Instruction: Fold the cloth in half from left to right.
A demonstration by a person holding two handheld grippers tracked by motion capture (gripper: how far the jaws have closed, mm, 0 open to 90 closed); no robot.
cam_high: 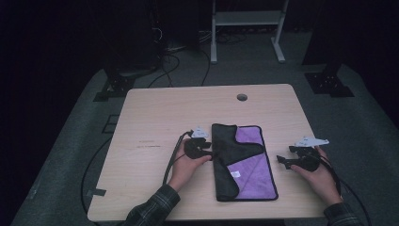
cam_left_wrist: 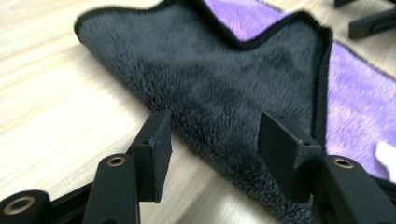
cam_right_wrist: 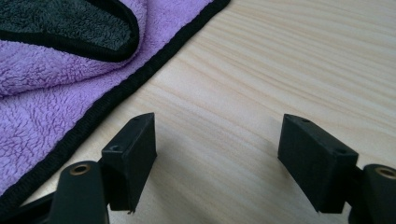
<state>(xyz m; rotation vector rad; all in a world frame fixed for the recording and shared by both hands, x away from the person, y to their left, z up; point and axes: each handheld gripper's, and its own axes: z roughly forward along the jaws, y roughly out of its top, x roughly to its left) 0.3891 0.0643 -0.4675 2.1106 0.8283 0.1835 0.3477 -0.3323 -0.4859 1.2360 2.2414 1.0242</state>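
Note:
A cloth (cam_high: 251,176), purple on one face and black on the other, lies partly folded on the wooden table (cam_high: 164,108), with its black side (cam_high: 226,150) turned over along the left. My left gripper (cam_high: 212,153) sits at the cloth's left edge. In the left gripper view it (cam_left_wrist: 215,140) stands open, and the fluffy black fold (cam_left_wrist: 219,84) lies between and beyond the jaws without being pinched. My right gripper (cam_high: 282,162) rests right of the cloth. It (cam_right_wrist: 217,158) is open over bare wood, with the cloth's black hem (cam_right_wrist: 126,88) off to its left.
A small white label (cam_high: 235,174) sits on the purple face. The table has a round cable hole (cam_high: 242,97) near its far edge. Beyond it, a white metal frame (cam_high: 247,28) and cables (cam_high: 169,61) lie on the dark floor.

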